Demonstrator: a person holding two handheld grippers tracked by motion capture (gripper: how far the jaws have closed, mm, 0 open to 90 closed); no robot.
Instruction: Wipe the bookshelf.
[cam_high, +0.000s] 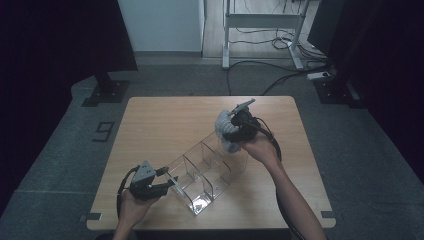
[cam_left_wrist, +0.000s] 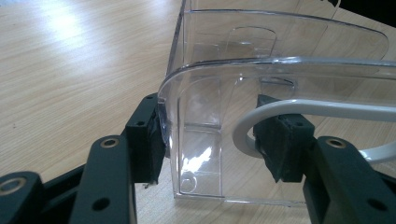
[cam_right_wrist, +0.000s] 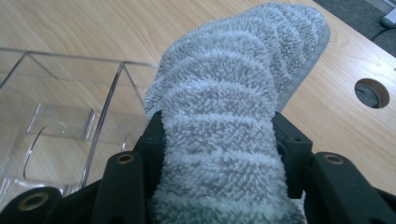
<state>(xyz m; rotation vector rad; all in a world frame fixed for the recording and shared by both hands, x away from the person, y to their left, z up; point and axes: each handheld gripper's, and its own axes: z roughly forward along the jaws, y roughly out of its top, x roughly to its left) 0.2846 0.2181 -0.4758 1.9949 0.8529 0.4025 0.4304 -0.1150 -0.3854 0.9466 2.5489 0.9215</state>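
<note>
Pale wood table (cam_high: 165, 120) on grey carpet (cam_high: 60, 150); left tool (cam_high: 170, 181) gripping clear organizer (cam_high: 210, 170), right tool (cam_high: 226, 131) pinching fuzzy sock (cam_high: 222, 125).

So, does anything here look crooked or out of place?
Only the clear organizer looks askew: it lies diagonally across the table instead of square to its edges. The left gripper holds its near wall; the right gripper holds a fluffy grey sock.
</note>
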